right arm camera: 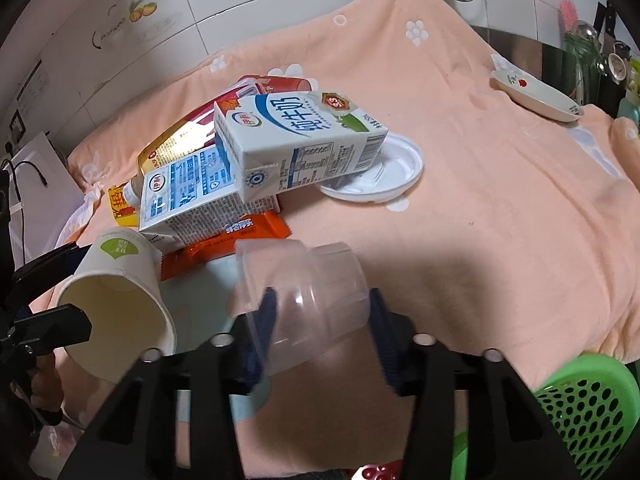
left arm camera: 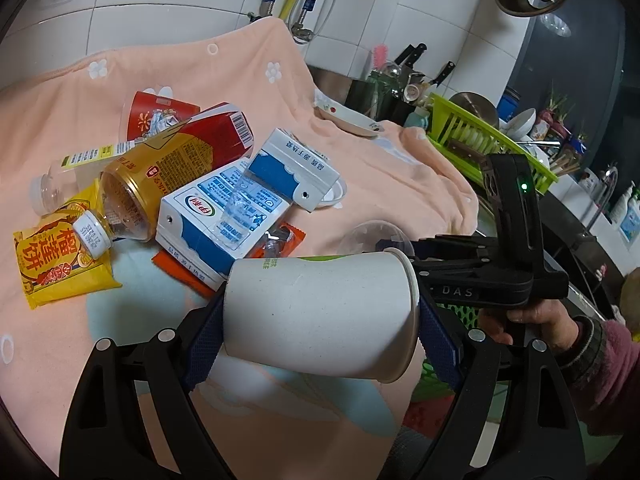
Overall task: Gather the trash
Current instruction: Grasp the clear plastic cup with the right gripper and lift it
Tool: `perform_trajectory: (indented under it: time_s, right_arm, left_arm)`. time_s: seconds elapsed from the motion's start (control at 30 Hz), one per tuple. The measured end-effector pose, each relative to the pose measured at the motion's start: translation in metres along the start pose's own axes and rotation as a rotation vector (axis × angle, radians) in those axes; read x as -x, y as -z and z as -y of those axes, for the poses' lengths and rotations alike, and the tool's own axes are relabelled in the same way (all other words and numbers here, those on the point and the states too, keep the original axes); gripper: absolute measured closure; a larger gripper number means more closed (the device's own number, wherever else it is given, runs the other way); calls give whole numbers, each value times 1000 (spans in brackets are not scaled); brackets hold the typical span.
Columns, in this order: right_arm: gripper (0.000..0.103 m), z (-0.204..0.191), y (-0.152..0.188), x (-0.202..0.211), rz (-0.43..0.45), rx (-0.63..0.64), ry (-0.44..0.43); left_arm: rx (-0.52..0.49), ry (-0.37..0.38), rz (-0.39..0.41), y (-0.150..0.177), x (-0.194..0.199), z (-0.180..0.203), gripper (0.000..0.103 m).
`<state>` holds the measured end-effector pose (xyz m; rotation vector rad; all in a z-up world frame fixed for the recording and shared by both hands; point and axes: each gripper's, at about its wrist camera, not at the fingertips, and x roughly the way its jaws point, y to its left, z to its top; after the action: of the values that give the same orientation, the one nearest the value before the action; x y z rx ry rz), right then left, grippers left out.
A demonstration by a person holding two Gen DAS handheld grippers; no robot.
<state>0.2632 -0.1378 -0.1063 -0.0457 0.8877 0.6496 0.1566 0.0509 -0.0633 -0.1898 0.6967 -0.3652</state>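
Between right gripper [right arm camera: 316,320] fingers [right arm camera: 267,312], narrowed: clear plastic cup [right arm camera: 304,300].

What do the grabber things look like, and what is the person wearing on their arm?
Both grabbers are black plastic frames with silver screws and blue ridged pads on the fingers. The right gripper has "DAS" printed on its side and a small green light. The sleeve is fuzzy pink with a dark knitted cuff.

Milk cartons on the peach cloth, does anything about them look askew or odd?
Yes. The upper milk carton lies tilted across the lower milk carton, one end propped on the white plastic lid, so it isn't flat. Both sit in a jumble with the amber bottle and orange wrapper.
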Motion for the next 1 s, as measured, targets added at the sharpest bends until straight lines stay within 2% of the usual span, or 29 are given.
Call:
perform_trajectory:
  time_s: [0.47,0.5,0.53,0.77,0.83,1.0]
  right_arm:
    - [64,-6,11,11,26,9,31]
    - [68,-7,13,14,28,9,34]
    - [77,-7,14,16,28,7,35]
    - [84,1,29,28,14,-38,52]
    - [91,4,33,29,12,-53,44]
    - [92,1,37,33,25,-41,66]
  left_arm:
    - [1,1,20,0,11,5,19]
    - [-1,3,23,0,12,6,19]
    - [-4,7,26,-1,14,8,19]
    - [-13,26,31,-1,13,19,19]
    - [-10,29,29,0,13,20,19]
    - [-14,29,35,1,16,22,19]
